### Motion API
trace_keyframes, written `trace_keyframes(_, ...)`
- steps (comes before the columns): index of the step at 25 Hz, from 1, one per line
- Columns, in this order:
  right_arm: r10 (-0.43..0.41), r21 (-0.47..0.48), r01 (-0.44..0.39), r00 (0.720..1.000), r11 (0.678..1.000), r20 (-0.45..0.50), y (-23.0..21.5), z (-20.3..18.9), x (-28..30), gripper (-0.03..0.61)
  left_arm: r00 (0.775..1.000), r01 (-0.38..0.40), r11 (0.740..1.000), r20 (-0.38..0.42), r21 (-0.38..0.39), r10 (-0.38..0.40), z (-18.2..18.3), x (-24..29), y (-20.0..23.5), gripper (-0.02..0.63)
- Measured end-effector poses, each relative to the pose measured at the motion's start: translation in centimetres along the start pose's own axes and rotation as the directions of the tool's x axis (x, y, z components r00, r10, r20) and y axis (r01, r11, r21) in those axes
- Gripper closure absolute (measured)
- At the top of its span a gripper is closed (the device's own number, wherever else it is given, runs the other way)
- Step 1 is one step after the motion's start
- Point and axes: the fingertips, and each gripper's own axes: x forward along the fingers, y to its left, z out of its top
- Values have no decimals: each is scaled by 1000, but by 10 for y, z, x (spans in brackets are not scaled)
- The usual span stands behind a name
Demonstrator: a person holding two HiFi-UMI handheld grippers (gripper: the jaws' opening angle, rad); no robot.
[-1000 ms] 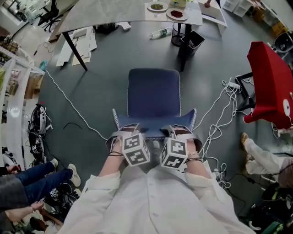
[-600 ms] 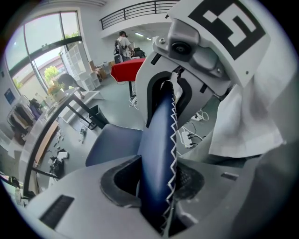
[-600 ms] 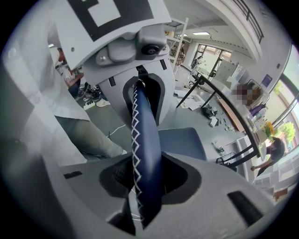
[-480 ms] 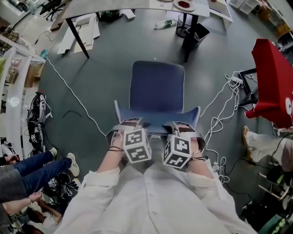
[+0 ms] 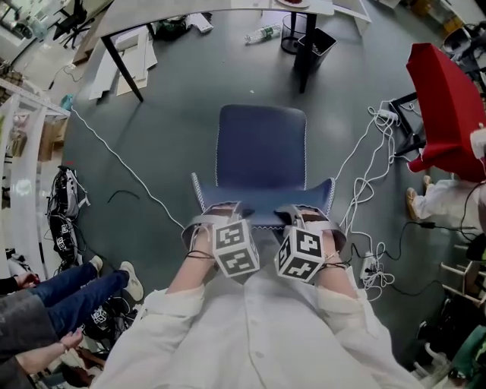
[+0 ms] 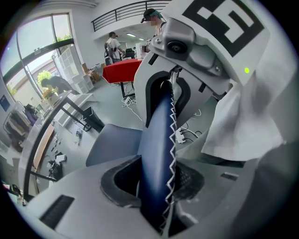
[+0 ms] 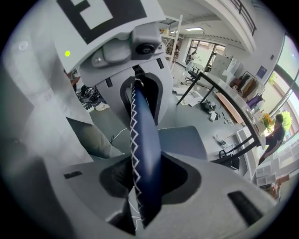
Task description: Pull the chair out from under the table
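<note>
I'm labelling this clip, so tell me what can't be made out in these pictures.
- Legs of the chair: head view, hidden under its seat.
- Top of the table: head view, mostly cut off by the upper edge.
- Label of the bottle: head view, too small to read.

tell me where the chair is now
The chair sits mid head view, clear of the table at the top, its backrest clamped in the left tool and right tool.

A: What's underfoot?
B: A dark grey floor (image 5: pixel 167 144), white cables (image 5: pixel 380 277) trailing over it, a black bin (image 5: pixel 317 47) standing upright.
A: And around?
B: Tall windows (image 6: pixel 42 46), daylight, a railed balcony (image 6: pixel 126 9) above, red-draped furniture (image 5: pixel 444 99) to the right.
</note>
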Motion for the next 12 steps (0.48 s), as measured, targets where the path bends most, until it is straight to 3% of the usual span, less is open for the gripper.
trace_keyframes(12, -11, 83, 13, 1000, 996, -23, 65, 7, -5, 463, 999, 47, 997, -4, 66, -47, -23, -11, -59, 477)
